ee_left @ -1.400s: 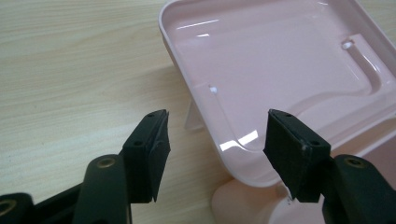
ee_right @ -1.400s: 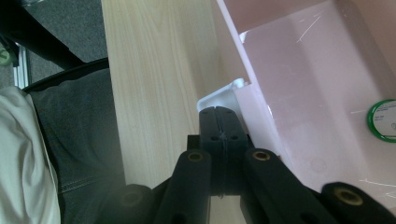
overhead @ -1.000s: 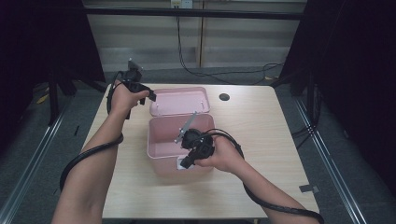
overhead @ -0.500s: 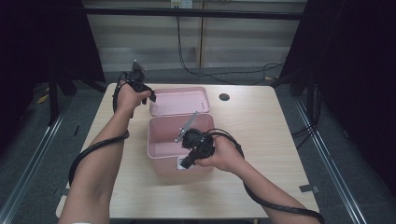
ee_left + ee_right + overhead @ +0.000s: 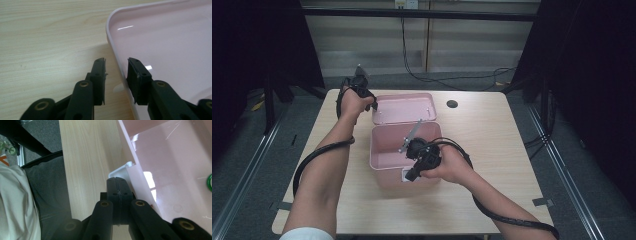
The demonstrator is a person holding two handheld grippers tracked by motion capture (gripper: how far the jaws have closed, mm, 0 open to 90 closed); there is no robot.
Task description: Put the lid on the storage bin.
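High view: we see a pink box (image 5: 404,155) in the middle of the wooden table (image 5: 497,150), with its pink lid (image 5: 404,107) lying flat just behind it, touching or nearly touching the box's back wall.
Left gripper: our left gripper (image 5: 371,106) sits at the lid's left edge, near that corner. In the left gripper view (image 5: 116,80) its jaws straddle the lid's raised rim (image 5: 117,67), one outside over bare wood, one inside over the lid's floor. They have just been closing, a small gap still shows on each side of the rim, so the pads are not yet pinching it.
Right gripper: our right gripper (image 5: 408,175) is at the box's near wall. In the right gripper view (image 5: 117,192) its jaws are pressed flat together with nothing between them, tips beside a white latch (image 5: 120,171) on the box's outer wall.
Edges: the lid's left rim lies well in from the table's left edge; the box's front wall is well back from the near edge.
Open room: bare wood stretches wide on the right of the box, and in a narrower strip left of the lid.
Change from earlier: our left hand has come down and in toward the lid's rim; the right hand and the box sit as before.
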